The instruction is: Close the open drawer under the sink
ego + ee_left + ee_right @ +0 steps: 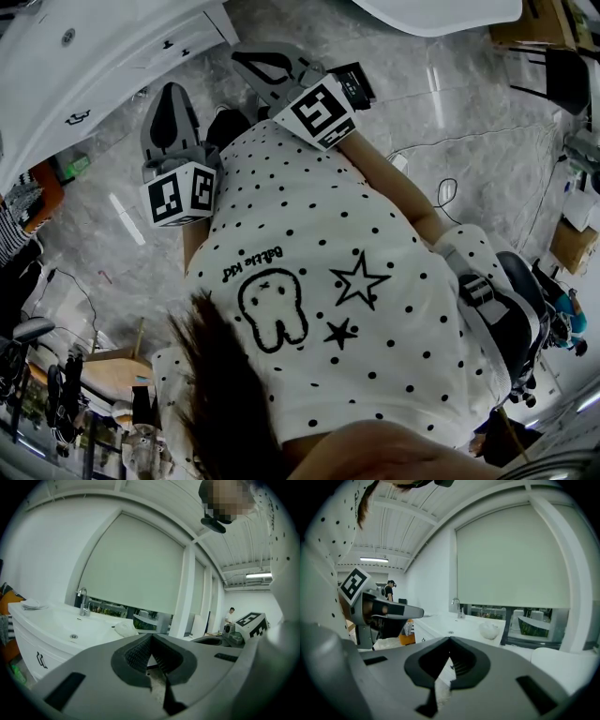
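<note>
Left gripper [151, 637]: its jaws are seen pressed together, with nothing between them.
Right gripper [450, 641]: its jaws are likewise met at the tips, and nothing is held.
Drawer front [35, 653]: it is found at 8 o'clock in the left gripper view, below the sink basin [61, 623] and well apart from both grippers; whether it stands out cannot be told.
Head view alone: the vanity cabinet [103, 61] is shown from above at 11 o'clock, marble floor [441, 122] at 1 o'clock, and a polka-dot shirt [375, 281] across the middle.
Left gripper view alone: a shallow white dish [33, 604] is seen at 9 o'clock on the counter end.
Right gripper view alone: an orange thing [408, 638] is caught at 9 o'clock.
Both gripper views: the faucet [83, 603] and a drawn roller blind [136, 564] are shown.
</note>
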### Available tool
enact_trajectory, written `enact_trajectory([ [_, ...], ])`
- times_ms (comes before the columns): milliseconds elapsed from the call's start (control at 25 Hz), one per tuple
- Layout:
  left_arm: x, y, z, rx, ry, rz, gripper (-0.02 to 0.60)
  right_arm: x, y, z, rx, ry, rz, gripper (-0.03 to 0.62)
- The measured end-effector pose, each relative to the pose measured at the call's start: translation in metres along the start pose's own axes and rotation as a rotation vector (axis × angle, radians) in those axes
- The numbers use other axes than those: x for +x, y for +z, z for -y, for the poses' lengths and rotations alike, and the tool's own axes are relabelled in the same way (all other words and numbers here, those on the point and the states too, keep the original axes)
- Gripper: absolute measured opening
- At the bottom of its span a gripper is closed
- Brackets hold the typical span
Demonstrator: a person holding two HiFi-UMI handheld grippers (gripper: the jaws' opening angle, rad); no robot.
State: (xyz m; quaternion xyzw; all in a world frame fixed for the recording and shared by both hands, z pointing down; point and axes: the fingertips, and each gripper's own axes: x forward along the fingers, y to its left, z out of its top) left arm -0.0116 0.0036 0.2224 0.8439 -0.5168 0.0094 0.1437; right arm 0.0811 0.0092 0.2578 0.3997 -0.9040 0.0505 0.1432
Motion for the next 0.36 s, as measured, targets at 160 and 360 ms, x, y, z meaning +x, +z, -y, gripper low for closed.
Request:
enact_trajectory([
  [160,-0.0008,0.0009,-0.0039,-0.004,0.007,0.003,0.005,0.0027,0.0007,-0.0014,-0.001,0.002,0.000,0.014],
  [360,0.0023,0.0002,-0.0092,-0.010,0.010,0.004,0.005,0.0080,0.0007,0.0005,0.000,0.000,0.002,0.014],
])
